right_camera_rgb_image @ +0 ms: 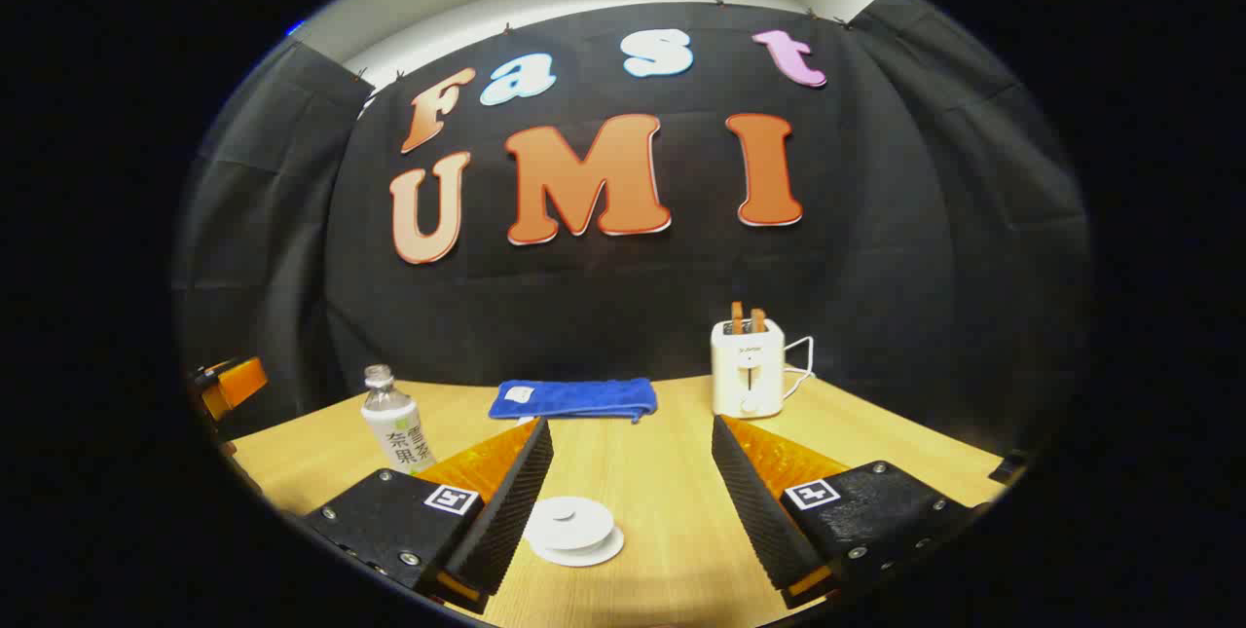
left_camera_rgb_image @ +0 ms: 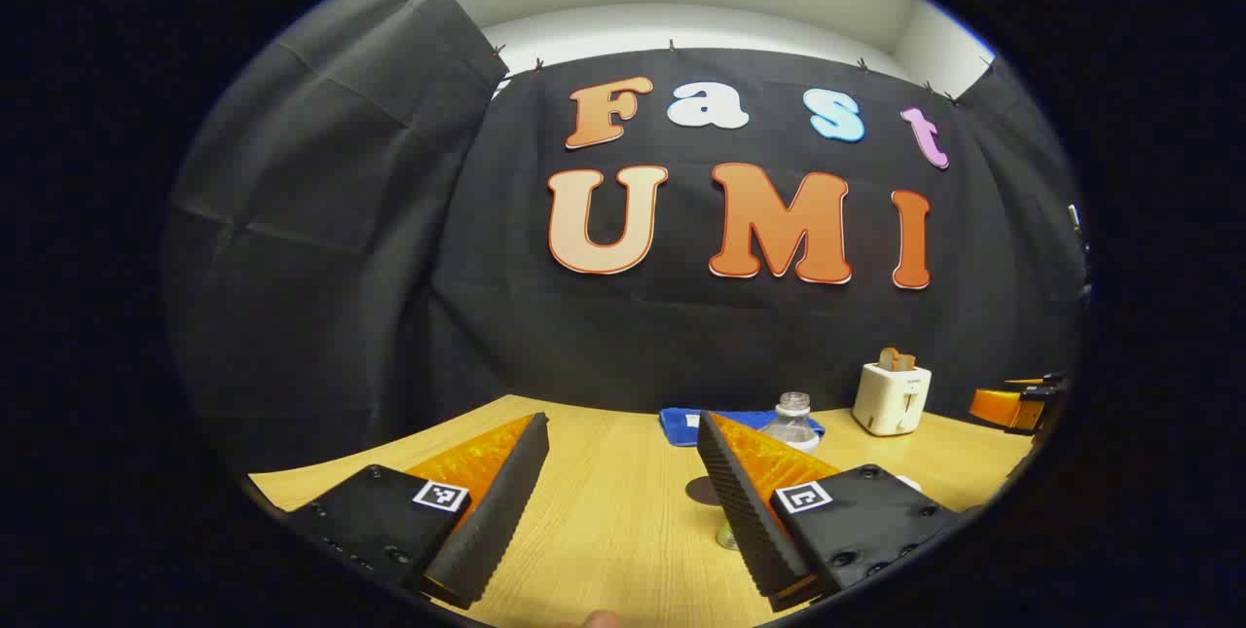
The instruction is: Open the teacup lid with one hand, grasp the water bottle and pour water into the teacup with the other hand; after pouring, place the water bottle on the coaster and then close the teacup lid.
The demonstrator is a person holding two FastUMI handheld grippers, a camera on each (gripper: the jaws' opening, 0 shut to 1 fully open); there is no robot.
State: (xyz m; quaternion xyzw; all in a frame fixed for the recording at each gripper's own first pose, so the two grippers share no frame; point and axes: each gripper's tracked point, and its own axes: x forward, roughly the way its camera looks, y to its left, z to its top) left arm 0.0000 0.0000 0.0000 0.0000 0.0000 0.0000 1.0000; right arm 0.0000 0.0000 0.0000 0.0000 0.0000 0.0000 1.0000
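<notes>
Two claws, both with fingers wide apart and holding nothing. My left claw (left_camera_rgb_image: 623, 482) hovers over the worktop (left_camera_rgb_image: 604, 531), water bottle (left_camera_rgb_image: 793, 419) just behind its right finger, dark coaster (left_camera_rgb_image: 703, 490) beside it. My right claw (right_camera_rgb_image: 633, 492) hangs above the white teacup lid (right_camera_rgb_image: 572, 529), which sits by its left finger; blue cloth (right_camera_rgb_image: 572, 398) and toaster (right_camera_rgb_image: 748, 370) behind, bottle at left.
</notes>
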